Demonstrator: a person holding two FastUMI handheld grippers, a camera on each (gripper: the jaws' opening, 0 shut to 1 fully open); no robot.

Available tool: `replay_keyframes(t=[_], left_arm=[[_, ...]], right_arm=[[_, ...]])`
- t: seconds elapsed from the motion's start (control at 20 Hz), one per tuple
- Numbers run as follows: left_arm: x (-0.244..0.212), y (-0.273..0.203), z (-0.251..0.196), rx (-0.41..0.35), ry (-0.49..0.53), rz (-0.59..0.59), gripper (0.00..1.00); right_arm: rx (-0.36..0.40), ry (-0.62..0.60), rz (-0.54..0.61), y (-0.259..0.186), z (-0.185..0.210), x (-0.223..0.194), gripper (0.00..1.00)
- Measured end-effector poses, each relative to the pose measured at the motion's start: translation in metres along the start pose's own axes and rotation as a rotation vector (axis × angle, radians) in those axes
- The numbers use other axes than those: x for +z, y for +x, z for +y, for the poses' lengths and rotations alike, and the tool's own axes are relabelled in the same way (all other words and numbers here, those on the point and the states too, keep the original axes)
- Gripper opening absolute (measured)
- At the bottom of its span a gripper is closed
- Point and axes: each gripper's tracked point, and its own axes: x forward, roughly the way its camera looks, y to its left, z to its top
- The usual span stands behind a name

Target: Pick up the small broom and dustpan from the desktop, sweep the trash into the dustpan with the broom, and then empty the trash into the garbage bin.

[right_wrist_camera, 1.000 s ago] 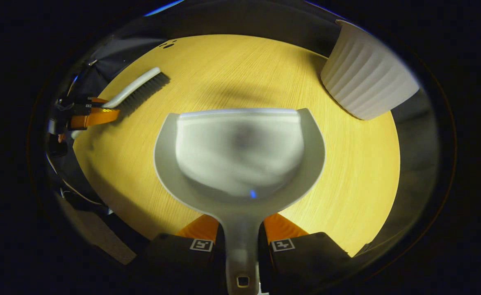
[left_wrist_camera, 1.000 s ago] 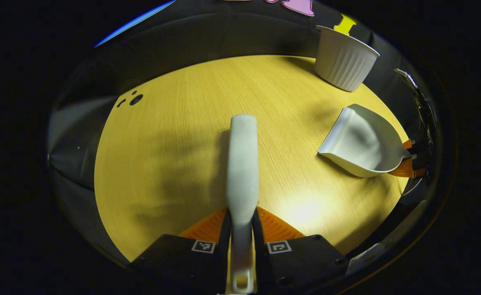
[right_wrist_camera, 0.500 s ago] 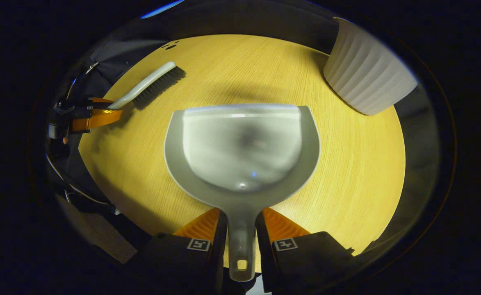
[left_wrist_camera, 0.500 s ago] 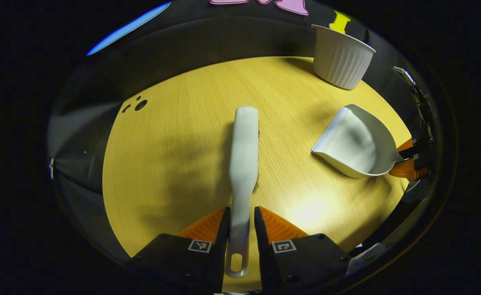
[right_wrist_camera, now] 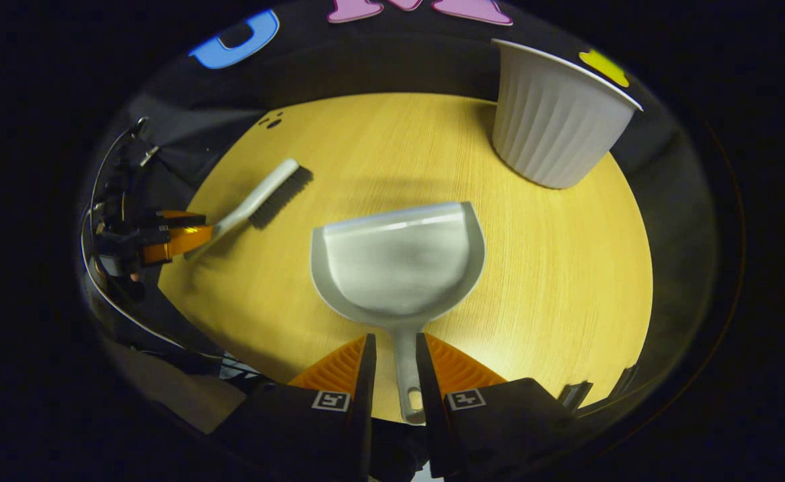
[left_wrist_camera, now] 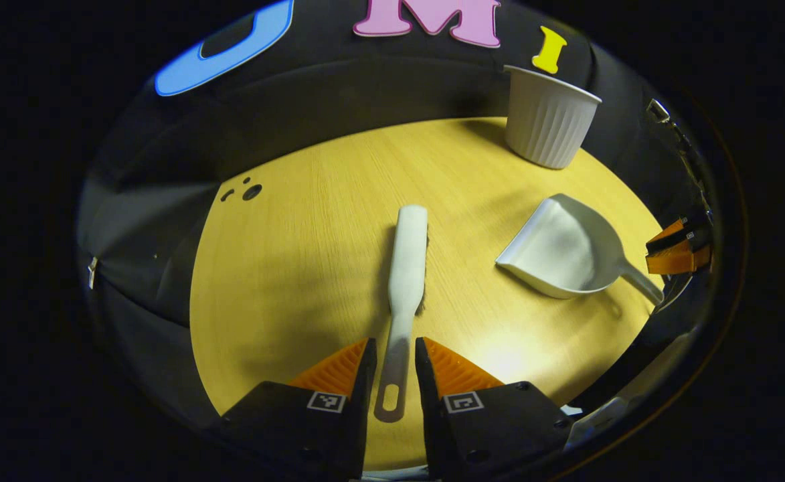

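The white small broom lies flat on the yellow table, bristles down. Its handle end rests between the fingers of my left gripper, which stands open with gaps on both sides. The grey dustpan sits flat on the table, and its handle reaches between the fingers of my open right gripper. In the left gripper view the dustpan lies to the right, with the right gripper just behind its handle tip. In the right gripper view the broom lies at the left, by the left gripper.
A white ribbed garbage bin stands upright at the table's far right edge; it is also close ahead in the right gripper view, garbage bin. Small dark holes mark the table's far left. Black cloth surrounds the table.
Both grippers opened and drew back. The broom and the dustpan were let go and now rest on the table, farther ahead of the fingers than before.
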Motion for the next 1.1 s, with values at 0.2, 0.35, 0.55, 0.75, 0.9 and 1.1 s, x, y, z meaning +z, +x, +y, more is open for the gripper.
replay_keyframes(t=[0.2, 0.35, 0.55, 0.75, 0.9, 1.1], left_arm=[[0.045, -0.044, 0.000, 0.013, -0.037, -0.170, 0.39], [0.086, -0.086, -0.009, 0.010, -0.096, -0.329, 0.41], [0.129, -0.136, -0.023, 0.023, -0.145, -0.532, 0.41], [0.157, -0.169, -0.045, 0.020, -0.131, -0.628, 0.40], [0.167, -0.176, -0.061, 0.025, -0.123, -0.648, 0.40], [0.163, -0.181, -0.067, 0.060, -0.169, -0.647, 0.40]], right_arm=[[0.006, -0.023, -0.198, -0.044, 0.019, 0.049, 0.38], [0.022, -0.074, -0.362, -0.075, 0.038, 0.091, 0.38], [0.000, -0.173, -0.569, -0.113, 0.046, 0.130, 0.37], [0.039, -0.177, -0.690, -0.149, 0.057, 0.149, 0.37], [0.055, -0.162, -0.723, -0.170, 0.051, 0.158, 0.40], [0.080, -0.174, -0.740, -0.172, 0.044, 0.159, 0.40]])
